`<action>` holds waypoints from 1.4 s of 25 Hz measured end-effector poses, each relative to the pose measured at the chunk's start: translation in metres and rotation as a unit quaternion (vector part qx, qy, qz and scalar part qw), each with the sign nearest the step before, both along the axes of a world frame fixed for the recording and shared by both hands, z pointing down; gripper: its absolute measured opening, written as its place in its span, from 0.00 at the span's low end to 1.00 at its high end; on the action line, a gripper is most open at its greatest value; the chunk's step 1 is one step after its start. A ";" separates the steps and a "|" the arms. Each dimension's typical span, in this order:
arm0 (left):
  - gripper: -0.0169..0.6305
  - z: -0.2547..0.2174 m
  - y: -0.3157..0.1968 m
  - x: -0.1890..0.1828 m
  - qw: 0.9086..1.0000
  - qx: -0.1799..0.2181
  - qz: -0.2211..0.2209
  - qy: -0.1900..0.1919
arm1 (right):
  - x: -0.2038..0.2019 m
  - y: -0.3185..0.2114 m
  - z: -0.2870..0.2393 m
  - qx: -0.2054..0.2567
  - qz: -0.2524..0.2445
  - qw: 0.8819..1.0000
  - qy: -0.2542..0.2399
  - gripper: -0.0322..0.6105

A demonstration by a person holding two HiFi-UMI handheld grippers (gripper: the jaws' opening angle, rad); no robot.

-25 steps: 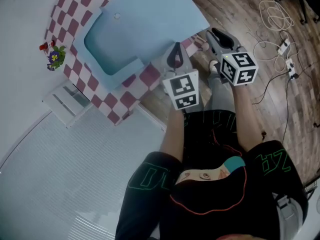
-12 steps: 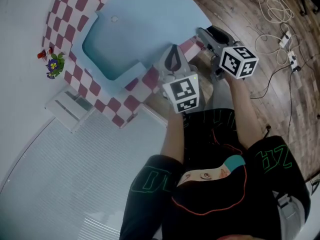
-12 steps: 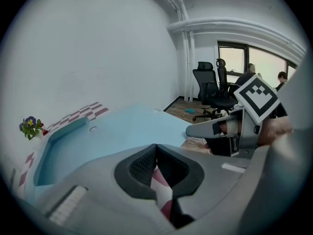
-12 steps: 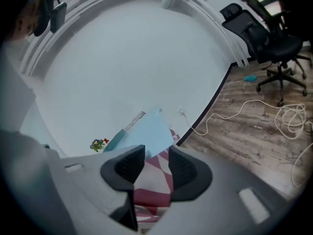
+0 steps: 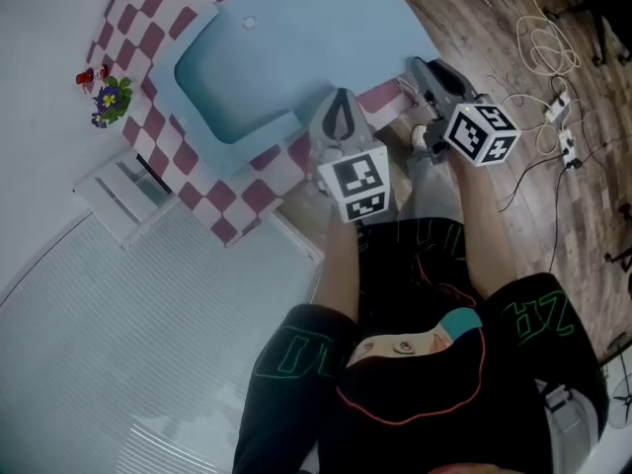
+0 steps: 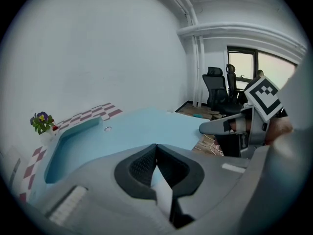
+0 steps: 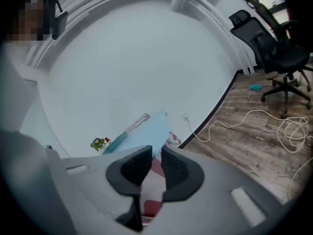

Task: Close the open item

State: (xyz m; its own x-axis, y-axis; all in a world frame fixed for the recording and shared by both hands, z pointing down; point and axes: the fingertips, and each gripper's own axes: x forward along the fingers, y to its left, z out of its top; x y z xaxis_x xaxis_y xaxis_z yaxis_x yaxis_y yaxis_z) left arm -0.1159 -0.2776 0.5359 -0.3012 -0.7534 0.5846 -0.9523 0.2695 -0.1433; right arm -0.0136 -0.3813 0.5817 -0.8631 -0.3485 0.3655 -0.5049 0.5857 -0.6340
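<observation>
A toy kitchen cabinet with red-and-white checked sides has a light blue top with a sunken basin. At its left foot a white framed panel juts out onto the floor. My left gripper hovers over the blue top's near edge, and in the left gripper view its jaws meet at the tips with nothing in them. My right gripper is beside the top's right corner. Its jaws stand a little apart and are closing, with nothing between them.
A small pot of purple flowers sits at the cabinet's far left end. White cables and a power strip lie on the wooden floor to the right. Black office chairs stand further off. The person's legs are below the grippers.
The right gripper tipped up toward the blue top's corner and came back to the right. The left gripper has hardly moved. The head view has shifted slightly.
</observation>
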 end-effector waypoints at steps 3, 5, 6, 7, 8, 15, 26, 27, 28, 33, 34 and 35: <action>0.04 -0.006 0.007 -0.012 1.000 0.007 -0.018 -0.002 | -0.005 -0.002 -0.013 0.020 -0.001 1.000 -0.004 0.11; 0.04 -0.010 0.011 -0.020 0.999 0.012 -0.031 -0.002 | -0.009 -0.004 -0.023 0.030 -0.005 1.000 -0.007 0.10; 0.04 -0.012 0.013 -0.023 0.999 0.015 -0.038 -0.002 | -0.011 -0.005 -0.028 0.036 -0.008 0.999 -0.008 0.09; 0.04 -0.015 0.014 -0.026 0.999 0.019 -0.043 -0.002 | -0.012 -0.006 -0.033 0.042 -0.011 0.999 -0.008 0.09; 0.04 -0.018 0.016 -0.028 0.999 0.022 -0.049 -0.002 | -0.014 -0.007 -0.038 0.048 -0.015 0.999 -0.008 0.08; 0.04 -0.047 0.028 -0.041 0.994 0.054 -0.095 -0.014 | -0.028 -0.011 -0.075 0.093 -0.048 0.994 -0.012 0.07; 0.04 -0.085 0.081 -0.059 0.975 0.102 -0.195 -0.036 | -0.054 0.005 -0.123 0.154 -0.117 0.981 -0.030 0.07; 0.04 -0.088 0.087 -0.062 0.972 0.106 -0.205 -0.037 | -0.057 0.007 -0.127 0.159 -0.123 0.979 -0.032 0.07; 0.04 -0.091 0.094 -0.066 0.970 0.109 -0.214 -0.038 | -0.060 0.009 -0.132 0.163 -0.127 0.978 -0.033 0.07; 0.04 -0.103 0.120 -0.085 0.960 0.131 -0.245 -0.039 | -0.077 0.027 -0.154 0.189 -0.152 0.969 -0.040 0.06; 0.04 -0.105 0.123 -0.089 0.959 0.135 -0.247 -0.038 | -0.082 0.030 -0.158 0.195 -0.156 0.968 -0.040 0.06; 0.04 -0.107 0.126 -0.093 0.958 0.138 -0.247 -0.037 | -0.085 0.033 -0.163 0.200 -0.159 0.966 -0.039 0.06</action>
